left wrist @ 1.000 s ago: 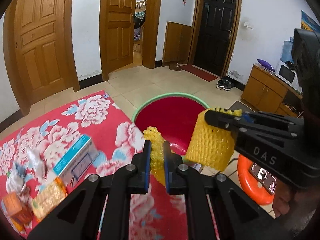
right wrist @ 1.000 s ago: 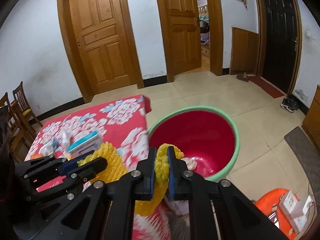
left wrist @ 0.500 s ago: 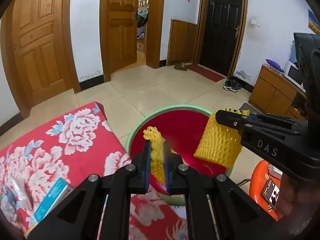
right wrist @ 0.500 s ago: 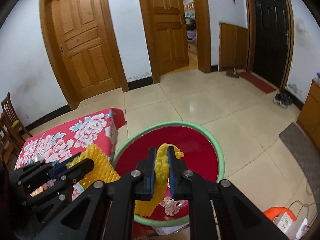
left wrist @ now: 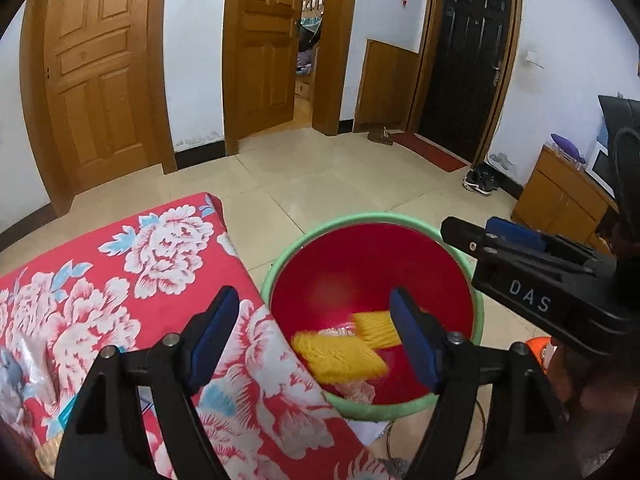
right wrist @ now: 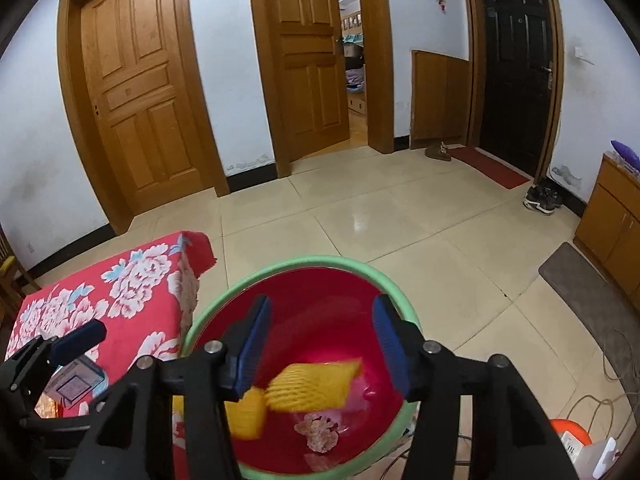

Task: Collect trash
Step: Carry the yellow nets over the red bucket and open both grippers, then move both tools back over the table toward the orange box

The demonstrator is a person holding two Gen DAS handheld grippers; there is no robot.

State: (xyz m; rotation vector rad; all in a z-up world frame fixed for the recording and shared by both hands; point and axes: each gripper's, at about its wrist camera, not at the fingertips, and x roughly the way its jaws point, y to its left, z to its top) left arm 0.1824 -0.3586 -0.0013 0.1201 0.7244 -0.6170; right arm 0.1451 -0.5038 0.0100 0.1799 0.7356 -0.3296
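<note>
both tongs, left [left wrist: 312, 336] and right [right wrist: 318, 344], are opening over the red tub [left wrist: 476, 312] beside the bench [left wrist: 120, 280], pads clear of the yellow foam nets [left wrist: 340, 356] dropping inside. drop step looks done; next, more trash from the bench.

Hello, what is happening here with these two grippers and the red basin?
A person is collecting trash with a gripper in each hand. Both the left gripper and the right gripper are opening above the red basin, with nothing between their fingers. Two yellow foam nets look blurred inside the basin, apparently just dropped. More trash lies on the flowered cloth beside it.
</note>
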